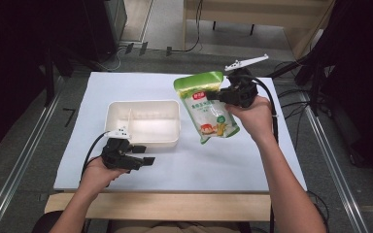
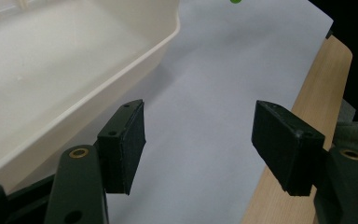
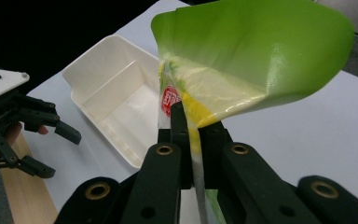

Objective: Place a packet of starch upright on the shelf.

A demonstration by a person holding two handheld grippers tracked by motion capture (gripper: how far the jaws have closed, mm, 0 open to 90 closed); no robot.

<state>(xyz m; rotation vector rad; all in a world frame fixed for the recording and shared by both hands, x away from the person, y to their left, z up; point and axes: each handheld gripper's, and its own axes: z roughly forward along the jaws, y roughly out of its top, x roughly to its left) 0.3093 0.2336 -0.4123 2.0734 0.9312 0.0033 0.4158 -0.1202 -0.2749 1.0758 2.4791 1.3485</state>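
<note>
A green and clear food pouch [image 1: 207, 104] hangs in the air over the right half of the white sheet, held up by its side edge. My right gripper [image 1: 213, 95] is shut on the pouch; in the right gripper view the pouch [image 3: 256, 56] bends over the closed jaws of that gripper [image 3: 192, 133]. A cream rectangular tray [image 1: 143, 122] lies left of centre, with nothing in it. My left gripper [image 1: 145, 154] rests just in front of the tray, open and holding nothing; the left gripper view shows its pads [image 2: 126, 144] apart beside the tray wall [image 2: 121, 74].
A white sheet [image 1: 184, 160] covers the wooden table, whose front edge [image 1: 175, 206] runs along the bottom. Cables and dark equipment lie on the floor beyond and to the right of the table. The left hand and its gripper [image 3: 32, 140] appear at far left in the right gripper view.
</note>
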